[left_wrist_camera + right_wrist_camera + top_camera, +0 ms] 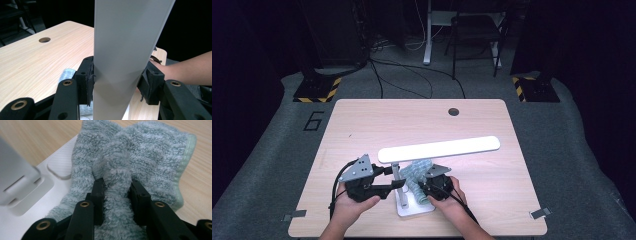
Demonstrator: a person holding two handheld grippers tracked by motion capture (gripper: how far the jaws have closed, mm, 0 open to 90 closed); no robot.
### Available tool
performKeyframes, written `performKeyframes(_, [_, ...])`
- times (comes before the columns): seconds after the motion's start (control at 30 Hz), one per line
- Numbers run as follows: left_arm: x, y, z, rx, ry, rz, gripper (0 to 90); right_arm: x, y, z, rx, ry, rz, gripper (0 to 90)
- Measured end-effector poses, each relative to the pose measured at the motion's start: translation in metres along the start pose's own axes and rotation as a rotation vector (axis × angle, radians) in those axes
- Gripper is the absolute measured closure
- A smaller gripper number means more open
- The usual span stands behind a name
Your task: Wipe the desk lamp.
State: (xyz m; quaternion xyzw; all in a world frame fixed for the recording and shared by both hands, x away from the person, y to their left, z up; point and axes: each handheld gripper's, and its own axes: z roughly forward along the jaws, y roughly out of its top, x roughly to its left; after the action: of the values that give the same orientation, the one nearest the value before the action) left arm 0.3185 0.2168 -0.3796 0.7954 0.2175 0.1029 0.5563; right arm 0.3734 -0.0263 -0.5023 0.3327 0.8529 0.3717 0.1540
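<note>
Desk lamp (439,148) stands low centre of the high view on the wooden table (362,125); its white base (412,207) sits near the bottom edge, long white head running right across mid-frame

Left gripper (393,180), lower left of centre, is clamped on the lamp's upright arm (125,62); in the left gripper view both pads press the pale arm at centre frame

Right gripper (424,189), just right of the base, pinches a bunched fold of the grey-green towel (130,165), which lies partly over the base and partly on the table
</note>
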Motion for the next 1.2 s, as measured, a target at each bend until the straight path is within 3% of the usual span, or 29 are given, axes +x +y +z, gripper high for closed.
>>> performKeyframes(0.17, [0.001, 0.000, 0.000, -0.005, -0.005, -0.003, 51.7, -0.006, 0.010, 0.009, 0.007, -0.020, 0.029, 67.9])
performKeyframes(0.2, [0.001, 0.000, 0.000, -0.006, -0.007, -0.004, 51.6, -0.009, 0.011, 0.011, 0.004, -0.018, 0.014, 67.9])
performKeyframes(0.3, [0.002, -0.001, 0.000, -0.009, -0.013, -0.006, 51.6, -0.014, 0.017, 0.017, 0.006, -0.029, 0.054, 67.7])
performKeyframes(0.73, [0.001, -0.001, 0.001, -0.008, -0.004, 0.000, 51.7, -0.030, 0.034, 0.032, 0.018, -0.099, 0.080, 67.4])
performKeyframes(0.87, [0.001, -0.001, 0.001, -0.011, -0.006, 0.000, 51.6, -0.025, 0.040, 0.031, 0.002, -0.093, 0.104, 67.5])
performKeyframes(0.93, [0.001, -0.001, 0.001, -0.010, -0.006, 0.001, 51.6, -0.019, 0.044, 0.030, -0.024, -0.076, 0.093, 67.5])
performKeyframes(1.07, [0.001, 0.000, 0.001, -0.005, -0.008, 0.002, 51.6, -0.009, 0.048, 0.035, -0.021, -0.081, 0.041, 67.2])
performKeyframes(1.2, [0.001, -0.001, 0.001, -0.011, -0.005, -0.001, 51.6, -0.005, 0.045, 0.042, -0.009, -0.087, 0.041, 66.8])
